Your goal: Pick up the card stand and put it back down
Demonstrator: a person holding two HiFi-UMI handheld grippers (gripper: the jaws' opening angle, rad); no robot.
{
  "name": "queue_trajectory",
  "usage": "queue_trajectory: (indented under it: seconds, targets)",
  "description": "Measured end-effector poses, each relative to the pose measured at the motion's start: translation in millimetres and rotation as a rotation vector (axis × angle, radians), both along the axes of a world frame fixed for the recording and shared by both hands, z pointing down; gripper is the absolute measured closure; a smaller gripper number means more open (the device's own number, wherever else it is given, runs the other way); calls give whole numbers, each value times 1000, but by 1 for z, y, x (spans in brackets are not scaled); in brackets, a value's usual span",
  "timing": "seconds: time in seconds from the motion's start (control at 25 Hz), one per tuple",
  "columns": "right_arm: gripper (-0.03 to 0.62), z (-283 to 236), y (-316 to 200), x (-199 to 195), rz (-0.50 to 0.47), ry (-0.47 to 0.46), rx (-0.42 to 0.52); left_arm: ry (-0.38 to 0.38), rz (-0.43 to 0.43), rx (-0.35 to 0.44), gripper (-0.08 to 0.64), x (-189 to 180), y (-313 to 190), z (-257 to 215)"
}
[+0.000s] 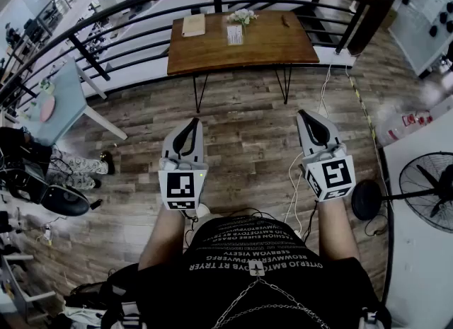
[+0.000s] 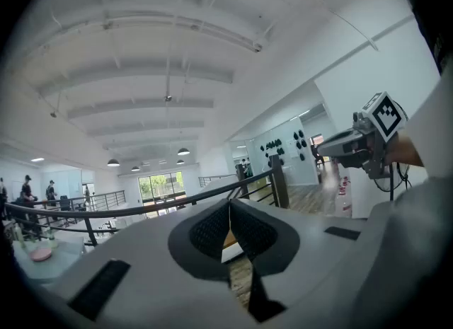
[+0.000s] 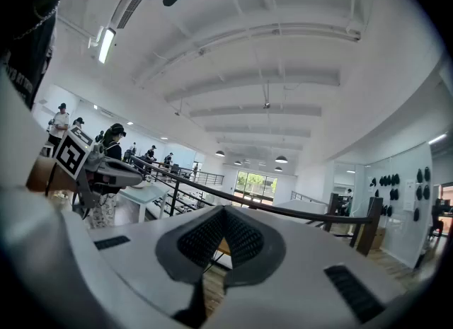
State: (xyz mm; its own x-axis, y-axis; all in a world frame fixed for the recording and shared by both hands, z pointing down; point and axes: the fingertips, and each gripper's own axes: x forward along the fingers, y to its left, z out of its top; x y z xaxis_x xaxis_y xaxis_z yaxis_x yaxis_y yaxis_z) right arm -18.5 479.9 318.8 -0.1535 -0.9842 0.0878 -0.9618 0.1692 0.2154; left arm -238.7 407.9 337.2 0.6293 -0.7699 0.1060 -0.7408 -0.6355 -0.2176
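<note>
The card stand (image 1: 234, 35), a small white upright card, sits on the brown wooden table (image 1: 283, 44) far ahead of me, near its middle. Both grippers hang over the wood floor, well short of the table. My left gripper (image 1: 187, 124) points forward with its jaws together and nothing between them; its black pads (image 2: 212, 232) meet in the left gripper view. My right gripper (image 1: 309, 116) is likewise shut and empty, its pads (image 3: 241, 235) pressed together. Each gripper view looks up at the ceiling and catches the other gripper to one side.
A tan notebook (image 1: 193, 25) and a small bunch of flowers (image 1: 243, 15) also lie on the table. A dark railing (image 1: 106, 20) curves behind it. A floor fan (image 1: 428, 189) and a white counter (image 1: 417, 250) stand right, a pale table (image 1: 60, 101) left. Cables (image 1: 294, 179) trail across the floor.
</note>
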Motion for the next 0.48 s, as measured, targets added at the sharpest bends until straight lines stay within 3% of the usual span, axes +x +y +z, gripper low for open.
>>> queue_trajectory:
  seconds: [0.48]
  targets:
    - [578,38,21,22,-53,-76,-56,-20,-50,71,531,17,27,-9]
